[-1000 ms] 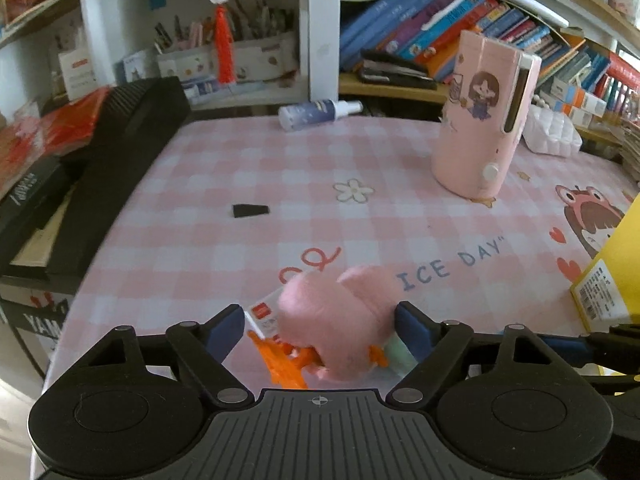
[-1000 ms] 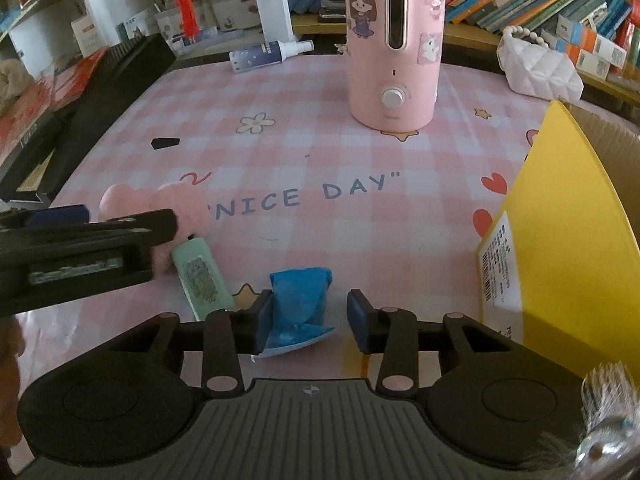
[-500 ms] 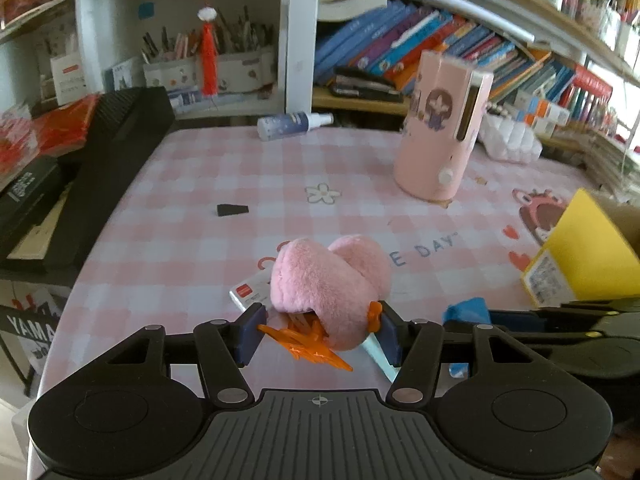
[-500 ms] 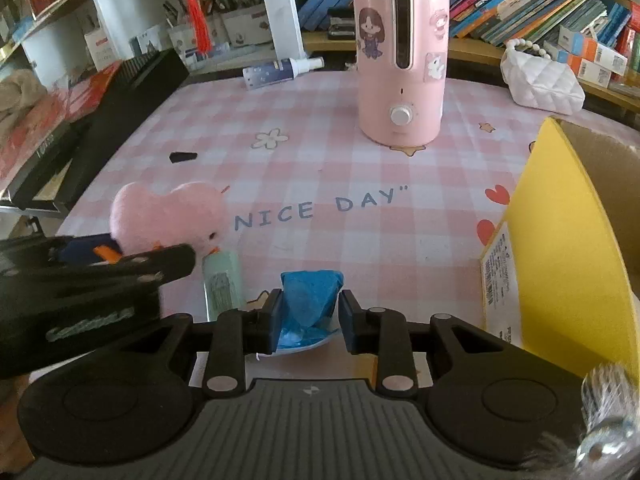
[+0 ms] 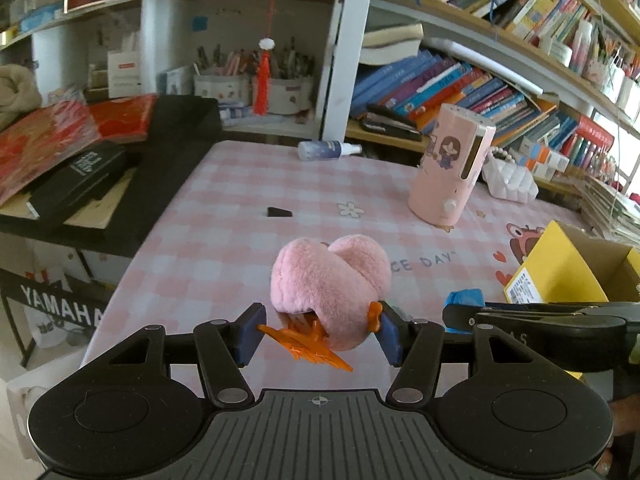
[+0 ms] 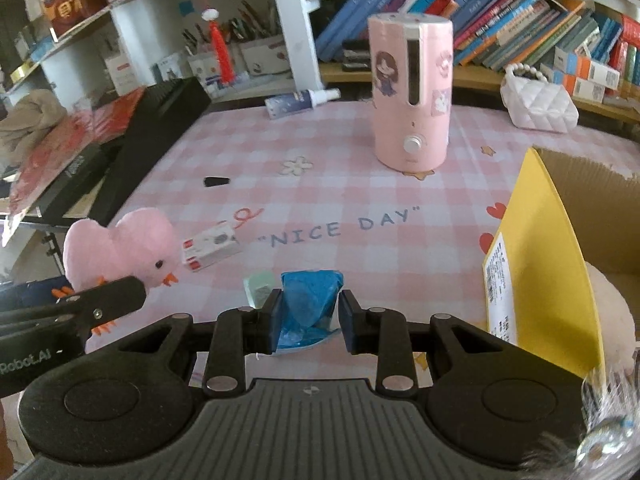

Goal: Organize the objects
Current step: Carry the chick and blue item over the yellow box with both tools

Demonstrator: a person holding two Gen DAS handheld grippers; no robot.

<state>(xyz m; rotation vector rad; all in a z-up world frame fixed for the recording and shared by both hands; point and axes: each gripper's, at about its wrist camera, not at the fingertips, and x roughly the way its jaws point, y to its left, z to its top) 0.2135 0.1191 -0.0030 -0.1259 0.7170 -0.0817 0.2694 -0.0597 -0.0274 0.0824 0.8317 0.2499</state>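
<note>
Pink plush chick: fuzzy, heart-shaped body with two rounded lobes on top, small black eye and orange beak seen in the right wrist view, orange plastic feet sticking out underneath. It is pinched between the blue pads of the left tool, clear of the worktop, on the near-left side of the "NICE DAY" print.

Blue crinkly packet: soft foil or plastic, folded, lighter blue at its lower edge. Right tool is pressed together on it, pads touching both sides. It sits just nearer than the "NICE DAY" print; whether it is off the worktop, cannot tell. A pale green small item lies on the worktop just left of the packet, partly hidden by the tool finger.

Small white-and-red box lies flat just left of the print. Black wedge-shaped bit is farther back and left of the print. Pink cylinder appliance with a cartoon girl sticker and a knob stands upright behind the print. Spray bottle lies on its side at the far edge, left of the pink appliance. White quilted bag sits right of the appliance. Yellow cardboard box, open, stands right of the print, with a pale fuzzy thing inside.
</note>
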